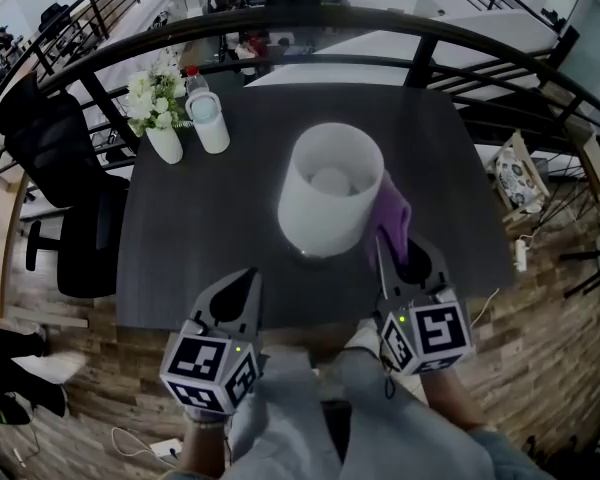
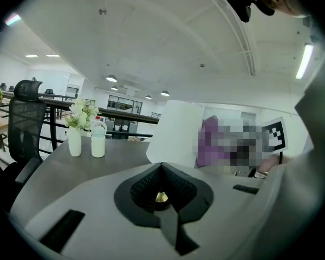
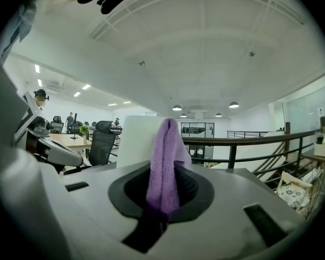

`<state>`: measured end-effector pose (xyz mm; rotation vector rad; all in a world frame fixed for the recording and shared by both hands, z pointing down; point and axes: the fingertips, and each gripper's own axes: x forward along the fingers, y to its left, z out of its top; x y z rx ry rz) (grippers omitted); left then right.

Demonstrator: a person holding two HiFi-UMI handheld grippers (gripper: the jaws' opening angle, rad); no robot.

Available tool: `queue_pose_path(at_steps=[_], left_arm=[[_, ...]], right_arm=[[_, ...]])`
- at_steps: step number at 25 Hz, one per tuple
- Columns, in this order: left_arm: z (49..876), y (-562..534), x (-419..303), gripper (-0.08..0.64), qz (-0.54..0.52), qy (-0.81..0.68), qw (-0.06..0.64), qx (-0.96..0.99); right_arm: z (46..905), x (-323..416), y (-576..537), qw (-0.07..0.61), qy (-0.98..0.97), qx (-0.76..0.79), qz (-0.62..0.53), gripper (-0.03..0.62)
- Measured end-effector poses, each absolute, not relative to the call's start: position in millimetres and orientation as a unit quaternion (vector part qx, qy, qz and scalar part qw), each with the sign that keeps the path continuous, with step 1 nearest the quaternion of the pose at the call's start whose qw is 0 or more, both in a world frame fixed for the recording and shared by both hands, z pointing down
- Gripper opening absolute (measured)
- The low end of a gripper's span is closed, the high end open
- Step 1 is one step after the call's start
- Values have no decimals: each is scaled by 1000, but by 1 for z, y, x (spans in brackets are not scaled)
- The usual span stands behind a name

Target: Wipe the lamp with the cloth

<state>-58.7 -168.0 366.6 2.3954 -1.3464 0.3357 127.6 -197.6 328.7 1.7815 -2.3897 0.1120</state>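
Note:
A white lamp (image 1: 330, 190) with a cylindrical shade stands in the middle of the dark table (image 1: 210, 248). My right gripper (image 1: 392, 240) is shut on a purple cloth (image 1: 390, 218), which rests against the shade's right side. In the right gripper view the cloth (image 3: 165, 167) rises from between the jaws, with the lamp shade (image 3: 138, 140) just behind it. My left gripper (image 1: 242, 286) hovers over the table's near edge, left of the lamp, its jaws closed with nothing in them. From the left gripper view the lamp (image 2: 176, 131) and the cloth (image 2: 208, 142) show ahead to the right.
A white vase of flowers (image 1: 158, 108) and a white bottle with a red cap (image 1: 208, 116) stand at the table's far left corner. A black office chair (image 1: 65, 183) is left of the table. A black railing (image 1: 380, 28) curves behind it.

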Motion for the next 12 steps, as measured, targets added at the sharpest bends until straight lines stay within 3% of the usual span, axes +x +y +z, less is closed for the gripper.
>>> queue_pose_path(at_steps=[12], left_arm=[[370,-165,-74,2,118,-485,191,845]], right_arm=[[335,82,-167,88,-830,549,47,49]])
